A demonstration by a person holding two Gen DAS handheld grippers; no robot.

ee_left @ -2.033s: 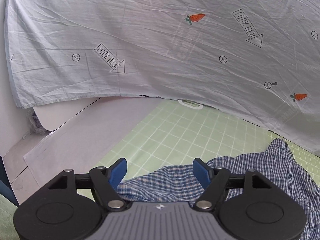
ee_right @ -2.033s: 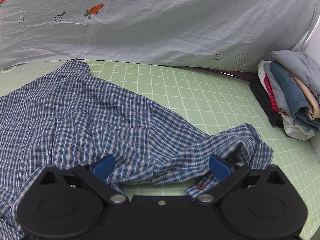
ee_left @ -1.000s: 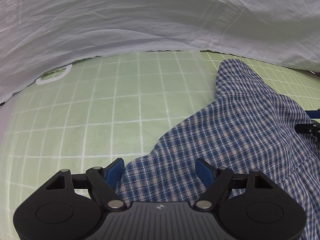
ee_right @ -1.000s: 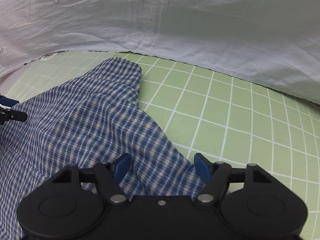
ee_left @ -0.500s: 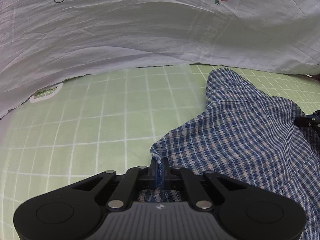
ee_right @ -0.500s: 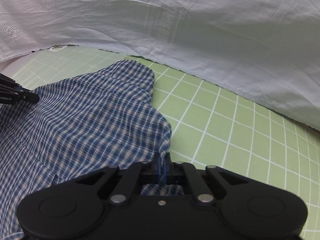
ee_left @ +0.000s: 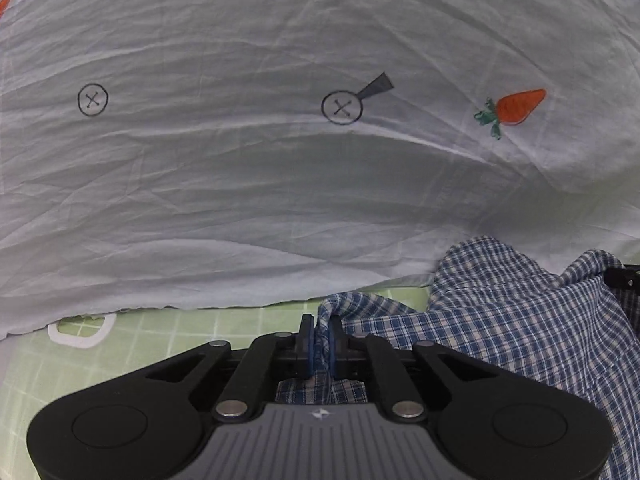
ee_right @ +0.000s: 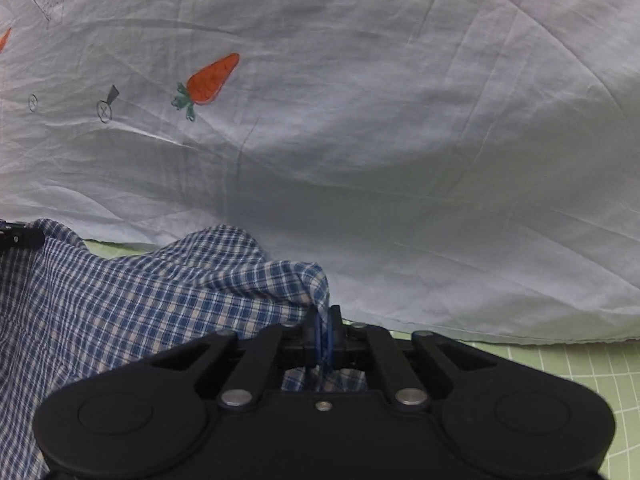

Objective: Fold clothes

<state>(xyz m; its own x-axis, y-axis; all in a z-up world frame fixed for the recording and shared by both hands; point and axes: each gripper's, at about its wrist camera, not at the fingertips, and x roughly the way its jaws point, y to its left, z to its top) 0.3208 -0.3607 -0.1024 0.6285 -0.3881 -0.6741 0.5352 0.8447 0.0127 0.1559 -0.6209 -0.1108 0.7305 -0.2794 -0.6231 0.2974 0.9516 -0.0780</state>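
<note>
Claws both clenched on checked shirt (ee_left: pixel 520 344): left claw (ee_left: pixel 321 346), right claw (ee_right: pixel 324 340); pinched edges hidden between pads; hem cut off; printed sheet (ee_left: pixel 280 180) behind.

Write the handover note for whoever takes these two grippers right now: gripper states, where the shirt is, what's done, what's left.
Left gripper: shut on an edge of the blue checked shirt.
Right gripper: shut on another edge of the same shirt.
Shirt: bunched and hanging between the two grippers, raised over the green grid mat, close to the white printed backdrop sheet.
Done: both grasps made, shirt picked up.
Left: spread it flat on the mat, then make every fold; none shows yet.
</note>
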